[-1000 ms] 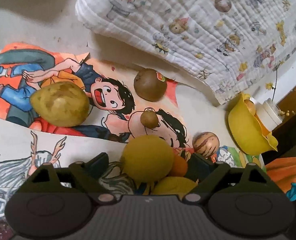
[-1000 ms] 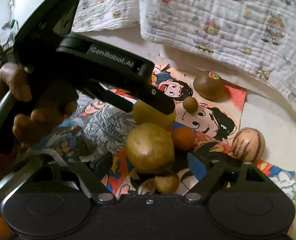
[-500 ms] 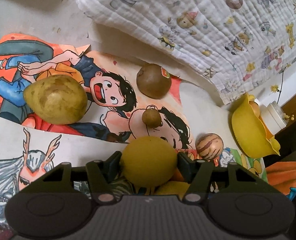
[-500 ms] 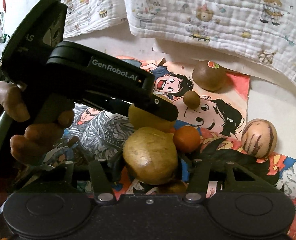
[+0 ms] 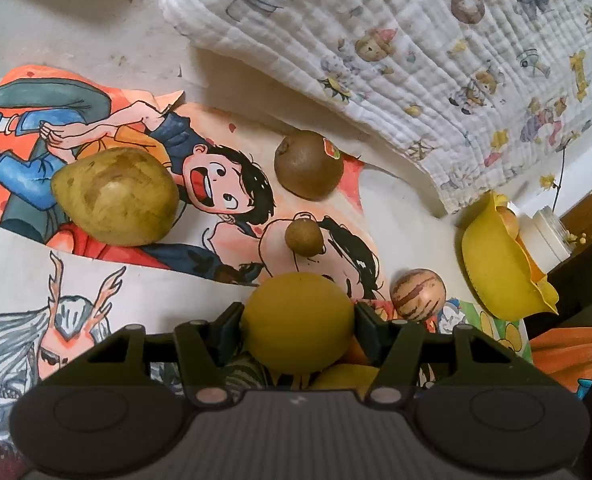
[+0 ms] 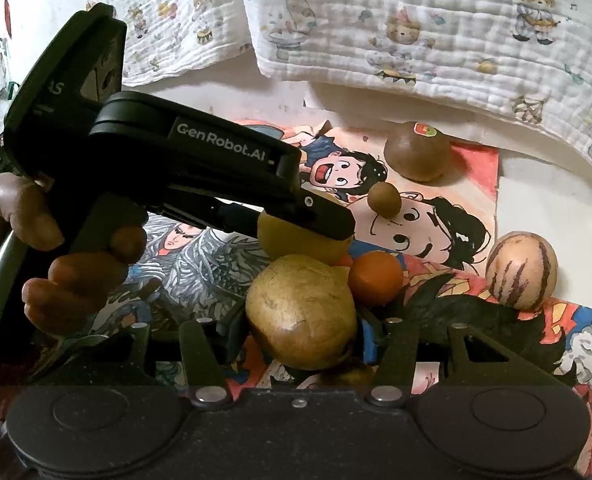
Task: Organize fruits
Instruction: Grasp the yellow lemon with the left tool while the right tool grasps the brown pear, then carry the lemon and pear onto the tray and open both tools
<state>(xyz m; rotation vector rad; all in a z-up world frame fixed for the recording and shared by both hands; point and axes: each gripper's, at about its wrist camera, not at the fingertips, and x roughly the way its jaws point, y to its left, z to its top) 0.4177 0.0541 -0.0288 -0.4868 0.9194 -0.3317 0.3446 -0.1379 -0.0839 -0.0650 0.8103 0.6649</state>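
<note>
My left gripper [image 5: 298, 322] is shut on a round yellow fruit [image 5: 298, 320]; it also shows in the right wrist view [image 6: 296, 236] under the left gripper's body [image 6: 200, 168]. My right gripper [image 6: 302, 320] is shut on a brownish pear-like fruit [image 6: 301, 310]. A small orange fruit [image 6: 375, 278] lies just right of both held fruits. A large green-brown pear [image 5: 114, 196], a brown kiwi-like fruit with a sticker [image 5: 309, 164], a small brown round fruit [image 5: 304, 237] and a striped round fruit [image 5: 417, 294] lie on the comic poster [image 5: 224, 184].
A yellow bowl [image 5: 496, 276] holding some fruit stands at the right, beside a white jar [image 5: 546, 232]. A quilted printed cloth [image 5: 416, 40] lies along the back. Another yellowish fruit [image 5: 344, 376] shows below the left gripper.
Both grippers went from open to shut, the left on the yellow fruit and the right on the brownish fruit. Both views have shifted slightly, as if the fruits are lifted.
</note>
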